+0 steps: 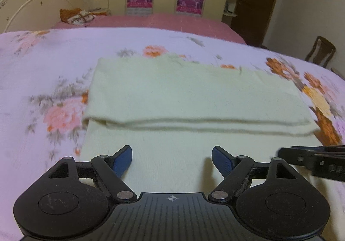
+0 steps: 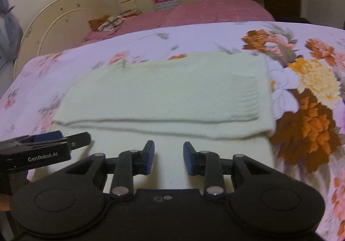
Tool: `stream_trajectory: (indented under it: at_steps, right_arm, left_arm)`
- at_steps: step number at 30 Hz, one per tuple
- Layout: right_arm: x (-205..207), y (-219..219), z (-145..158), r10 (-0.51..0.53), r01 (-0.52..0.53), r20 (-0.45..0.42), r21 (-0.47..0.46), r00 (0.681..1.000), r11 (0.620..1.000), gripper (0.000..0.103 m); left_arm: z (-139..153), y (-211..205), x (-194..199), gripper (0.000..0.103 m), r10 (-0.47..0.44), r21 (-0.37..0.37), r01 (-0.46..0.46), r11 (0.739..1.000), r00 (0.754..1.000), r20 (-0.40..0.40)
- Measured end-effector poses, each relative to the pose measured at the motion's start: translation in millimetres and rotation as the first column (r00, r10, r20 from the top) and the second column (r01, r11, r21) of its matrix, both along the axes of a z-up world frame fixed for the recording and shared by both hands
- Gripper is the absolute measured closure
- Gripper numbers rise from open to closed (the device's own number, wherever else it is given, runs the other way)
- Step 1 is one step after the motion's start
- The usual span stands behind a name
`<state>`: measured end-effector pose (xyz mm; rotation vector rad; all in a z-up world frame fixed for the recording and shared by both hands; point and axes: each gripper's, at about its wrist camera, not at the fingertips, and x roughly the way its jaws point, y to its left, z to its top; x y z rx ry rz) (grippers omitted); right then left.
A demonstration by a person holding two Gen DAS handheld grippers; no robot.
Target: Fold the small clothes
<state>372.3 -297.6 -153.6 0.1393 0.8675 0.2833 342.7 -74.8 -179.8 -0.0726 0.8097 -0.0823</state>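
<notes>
Garment: pale cream knit garment (image 1: 194,94) – folded over itself, flat on the floral bedsheet (image 1: 43,64)
Left gripper (image 1: 171,160): jaws wide apart, nothing between them, over the near cloth layer
Right gripper (image 2: 168,158): jaws apart, nothing held – beside the left
Behind: pink bedspread (image 1: 163,22)

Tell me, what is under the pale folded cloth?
The pale folded cloth lies on the floral bedsheet, which shows all around it. Its upper layer covers its own lower layer. Anything between the layers is hidden.
</notes>
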Motion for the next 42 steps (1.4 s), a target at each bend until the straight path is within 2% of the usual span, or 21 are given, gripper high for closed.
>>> stream_trajectory:
  at_steps: [3,7,13,16,21,25,28,31,35,39,42]
  right_arm:
    - [-12,7,-7,0.014,-0.015,-0.020,-0.018,1.000,1.000,0.073]
    - [-30,5,-9,0.008,-0.008,0.006,-0.109,1.000,0.994,0.074]
    - [-62,-31,-12,-0.099,0.100,0.010,-0.158,0.995,0.982,0.074]
    - [-83,-40,-9,-0.154,0.152,0.002,-0.176,0.988,0.972,0.074]
    - [-118,-18,4,-0.124,0.125,0.012,-0.136,0.992,0.983,0.071]
    - [-137,18,6,-0.050,0.050,-0.002,-0.115,0.999,0.992,0.070]
    - [-146,34,1,-0.025,0.022,-0.015,-0.142,1.000,0.990,0.069]
    - [-154,30,-8,-0.034,0.026,-0.040,-0.183,0.999,0.983,0.069]
    - [-165,6,-8,-0.110,0.102,-0.024,-0.214,0.994,0.971,0.069]
    - [-177,-8,-4,-0.152,0.142,-0.032,-0.215,0.988,0.966,0.069]
    - [-191,-6,5,-0.138,0.132,-0.027,-0.166,0.990,0.977,0.066]
  left_arm:
    - [-7,1,-13,0.022,-0.013,0.026,0.013,1.000,1.000,-0.018]
    - [-10,9,-25,0.022,-0.029,0.045,0.029,0.999,0.999,-0.021]
    - [-9,33,-43,0.022,-0.029,0.021,0.030,0.999,0.999,-0.023]
    - [-5,38,-65,0.022,-0.035,0.001,0.035,0.999,0.999,-0.020]
    - [3,33,-101,0.022,-0.092,-0.046,0.092,0.995,0.996,-0.012]
    - [1,16,-123,0.022,-0.156,-0.016,0.156,0.988,0.988,-0.018]
    - [-6,17,-135,0.022,-0.167,0.018,0.167,0.986,0.986,-0.026]
    - [-6,25,-145,0.022,-0.180,0.033,0.180,0.983,0.983,-0.021]
    - [-5,36,-153,0.022,-0.163,0.042,0.165,0.985,0.986,-0.033]
    - [-1,40,-164,0.022,-0.163,0.044,0.165,0.985,0.985,-0.051]
    - [5,43,-178,0.022,-0.166,0.004,0.166,0.986,0.984,-0.058]
